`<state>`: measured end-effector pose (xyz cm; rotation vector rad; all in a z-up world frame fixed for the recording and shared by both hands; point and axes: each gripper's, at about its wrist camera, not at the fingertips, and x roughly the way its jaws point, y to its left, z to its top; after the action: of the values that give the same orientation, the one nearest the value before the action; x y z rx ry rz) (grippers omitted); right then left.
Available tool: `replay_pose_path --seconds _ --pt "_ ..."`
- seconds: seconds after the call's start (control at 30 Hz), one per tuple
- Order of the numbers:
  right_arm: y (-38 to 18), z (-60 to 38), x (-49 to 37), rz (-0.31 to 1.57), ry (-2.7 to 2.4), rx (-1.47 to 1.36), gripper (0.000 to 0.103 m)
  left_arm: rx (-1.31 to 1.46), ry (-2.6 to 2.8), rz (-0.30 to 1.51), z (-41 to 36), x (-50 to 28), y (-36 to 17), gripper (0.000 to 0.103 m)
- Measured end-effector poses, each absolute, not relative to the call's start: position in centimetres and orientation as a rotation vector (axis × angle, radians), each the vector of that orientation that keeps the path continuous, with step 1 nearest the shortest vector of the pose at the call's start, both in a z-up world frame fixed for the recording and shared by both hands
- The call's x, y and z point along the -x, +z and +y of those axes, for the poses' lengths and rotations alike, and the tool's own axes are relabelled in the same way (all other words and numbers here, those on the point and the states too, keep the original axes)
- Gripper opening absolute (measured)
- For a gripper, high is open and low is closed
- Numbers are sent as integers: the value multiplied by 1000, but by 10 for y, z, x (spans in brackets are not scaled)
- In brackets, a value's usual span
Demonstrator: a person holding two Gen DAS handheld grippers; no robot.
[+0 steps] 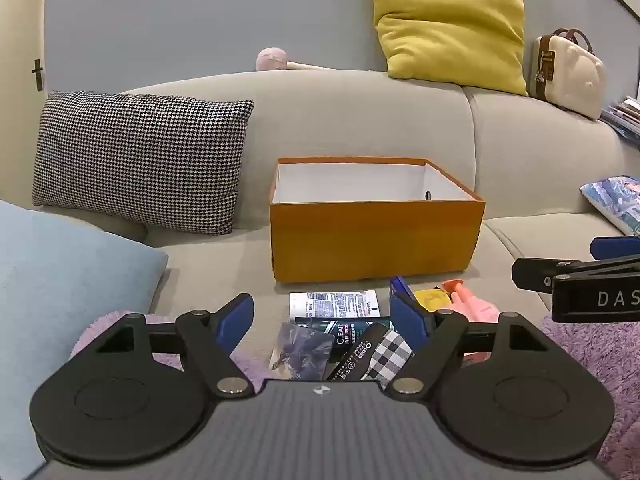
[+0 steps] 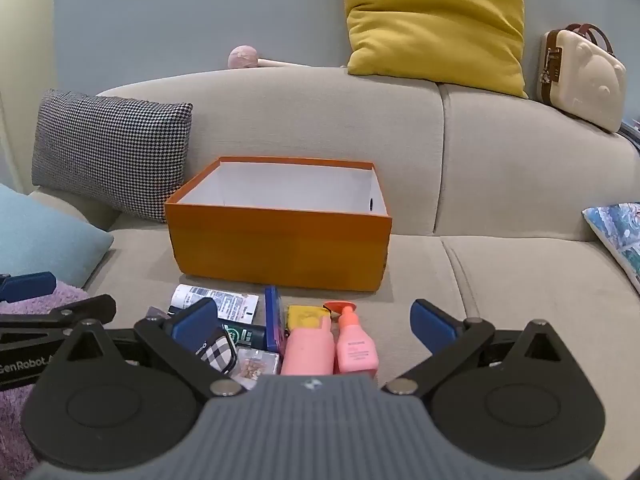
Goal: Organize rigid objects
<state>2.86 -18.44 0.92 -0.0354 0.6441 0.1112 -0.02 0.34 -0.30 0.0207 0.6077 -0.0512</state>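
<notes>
Both hand-held grippers gape wide, holding nothing.

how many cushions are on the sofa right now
3 plain to see: a yellow cushion on the backrest, a houndstooth cushion at the left, a light blue cushion nearer left. A patterned thing at the right edge may be another.

An orange box with a white inside sits on the beige sofa. Left of the box lies a black-and-white houndstooth pillow; above it, a yellow cushion. In front of the box stand pink bottles, beside a checked case.
</notes>
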Motion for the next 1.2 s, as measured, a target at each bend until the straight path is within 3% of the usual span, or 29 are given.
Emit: replay_pose_path --seconds 1.2 --pt "7 -187 -32 688 82 27 102 -30 -45 639 0 -1 0 91"
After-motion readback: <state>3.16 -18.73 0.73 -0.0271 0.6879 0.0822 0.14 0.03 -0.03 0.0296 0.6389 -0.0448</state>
